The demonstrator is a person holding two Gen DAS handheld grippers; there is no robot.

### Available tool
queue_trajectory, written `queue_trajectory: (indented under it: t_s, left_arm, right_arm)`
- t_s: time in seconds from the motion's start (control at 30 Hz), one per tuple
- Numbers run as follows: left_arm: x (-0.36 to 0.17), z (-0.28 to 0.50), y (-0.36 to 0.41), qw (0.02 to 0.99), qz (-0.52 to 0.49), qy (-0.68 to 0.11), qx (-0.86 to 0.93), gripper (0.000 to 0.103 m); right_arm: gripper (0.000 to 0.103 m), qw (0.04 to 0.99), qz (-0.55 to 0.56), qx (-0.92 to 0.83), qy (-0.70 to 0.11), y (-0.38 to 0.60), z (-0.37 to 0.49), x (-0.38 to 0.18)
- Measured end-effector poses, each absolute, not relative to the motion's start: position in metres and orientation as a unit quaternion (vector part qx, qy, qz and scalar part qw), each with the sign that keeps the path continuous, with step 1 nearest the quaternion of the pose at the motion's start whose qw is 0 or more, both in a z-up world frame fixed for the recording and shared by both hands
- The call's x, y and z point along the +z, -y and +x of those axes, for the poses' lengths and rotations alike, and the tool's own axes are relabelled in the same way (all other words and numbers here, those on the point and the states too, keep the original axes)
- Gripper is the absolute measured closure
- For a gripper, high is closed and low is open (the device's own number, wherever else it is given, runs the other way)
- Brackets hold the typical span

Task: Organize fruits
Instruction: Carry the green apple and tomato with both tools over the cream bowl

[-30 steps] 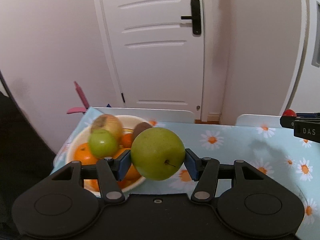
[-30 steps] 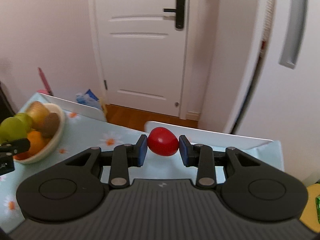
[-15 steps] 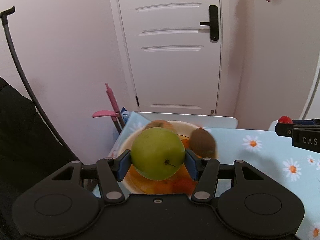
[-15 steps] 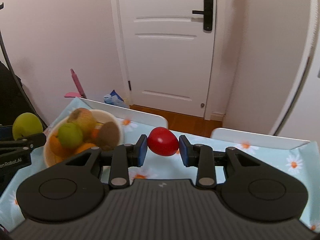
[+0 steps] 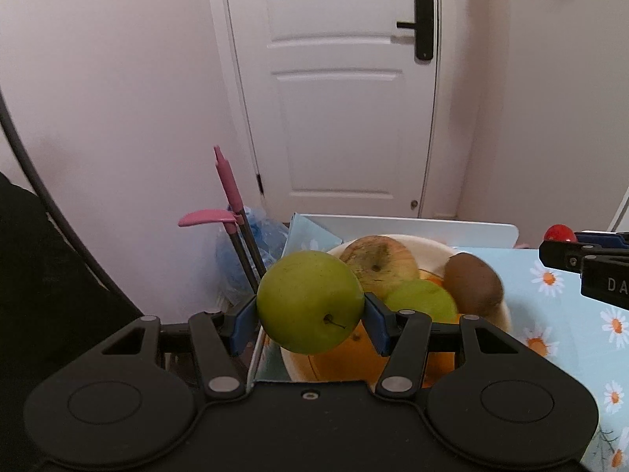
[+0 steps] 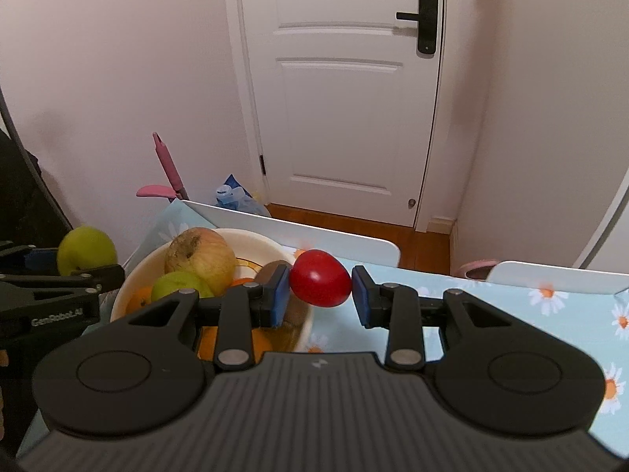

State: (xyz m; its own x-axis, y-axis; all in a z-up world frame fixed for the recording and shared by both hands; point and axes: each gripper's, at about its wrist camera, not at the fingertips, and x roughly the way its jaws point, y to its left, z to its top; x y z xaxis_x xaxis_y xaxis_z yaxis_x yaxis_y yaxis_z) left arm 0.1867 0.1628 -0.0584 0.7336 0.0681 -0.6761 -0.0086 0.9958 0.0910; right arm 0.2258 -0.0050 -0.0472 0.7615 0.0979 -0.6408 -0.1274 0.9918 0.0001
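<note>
Carry step, both grippers loaded. Left gripper (image 5: 310, 316) has its blue pads pinched on a green apple (image 5: 309, 302), stem facing the camera, held in the air above the near left rim of the cream fruit bowl (image 6: 251, 240), partly past the table's left edge. Right gripper (image 6: 319, 294) pinches a small red tomato-like fruit (image 6: 320, 283), jaws nearly closed on it, hanging over the bowl's right rim and the daisy-print tablecloth (image 6: 550, 314). Bowl already holds a russet yellowish apple (image 6: 200, 257), a second green apple (image 6: 179, 285), a kiwi (image 5: 473, 285) and oranges (image 5: 338, 358) underneath. Judging by this, the step is bringing both fruits to the bowl. Next move: centre each over a free spot, lower, then spread the jaws; the pile is high, so a round apple set on top may roll off. Readable text: "GenRobot.AI" on the left gripper body in the right wrist view; "DA", cut off, on the right gripper in the left wrist view. No fruit labels visible.
</note>
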Motion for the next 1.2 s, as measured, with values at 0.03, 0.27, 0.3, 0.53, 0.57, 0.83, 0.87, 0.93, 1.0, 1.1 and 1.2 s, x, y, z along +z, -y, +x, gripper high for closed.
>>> queue_trajectory:
  t_s: [0.03, 0.27, 0.3, 0.53, 0.57, 0.83, 0.87, 0.93, 1.0, 1.1, 1.2]
  left_arm:
    - [-0.061, 0.191, -0.166, 0.929, 0.04, -0.368, 0.017, 0.042]
    - [-0.078, 0.219, -0.18, 0.918, 0.04, -0.395, -0.008, 0.042]
    - [-0.08, 0.222, -0.181, 0.917, 0.04, -0.397, -0.01, 0.042]
    - [-0.088, 0.234, -0.181, 0.911, 0.037, -0.411, -0.023, 0.042]
    - [-0.089, 0.235, -0.182, 0.91, 0.036, -0.413, -0.024, 0.042]
    - [-0.089, 0.237, -0.187, 0.912, 0.027, -0.408, -0.029, 0.027]
    - [-0.087, 0.235, -0.188, 0.915, 0.026, -0.402, -0.028, 0.02]
    - [-0.084, 0.234, -0.19, 0.917, 0.019, -0.397, -0.029, 0.02]
    - [-0.082, 0.231, -0.192, 0.918, 0.016, -0.396, -0.025, 0.019]
    - [-0.078, 0.224, -0.193, 0.919, 0.016, -0.393, -0.017, 0.019]
    - [-0.074, 0.216, -0.194, 0.92, 0.011, -0.392, -0.01, 0.019]
  right_arm:
    - [0.054, 0.938, -0.022, 0.058, -0.341, 0.002, 0.228, -0.049]
    - [0.054, 0.936, -0.021, 0.043, -0.348, -0.013, 0.243, -0.057]
    - [0.054, 0.936, -0.021, 0.042, -0.349, -0.015, 0.245, -0.058]
    - [0.054, 0.935, -0.019, 0.035, -0.352, -0.019, 0.254, -0.061]
    - [0.054, 0.935, -0.018, 0.035, -0.352, -0.018, 0.255, -0.061]
    - [0.054, 0.934, -0.017, 0.037, -0.356, -0.018, 0.262, -0.063]
    - [0.054, 0.934, -0.017, 0.038, -0.356, -0.017, 0.263, -0.062]
    - [0.054, 0.933, -0.019, 0.042, -0.356, -0.017, 0.265, -0.063]
    - [0.054, 0.933, -0.018, 0.047, -0.357, -0.017, 0.268, -0.062]
    - [0.054, 0.931, -0.018, 0.062, -0.359, -0.018, 0.274, -0.062]
    - [0.054, 0.927, -0.013, 0.082, -0.365, -0.019, 0.283, -0.062]
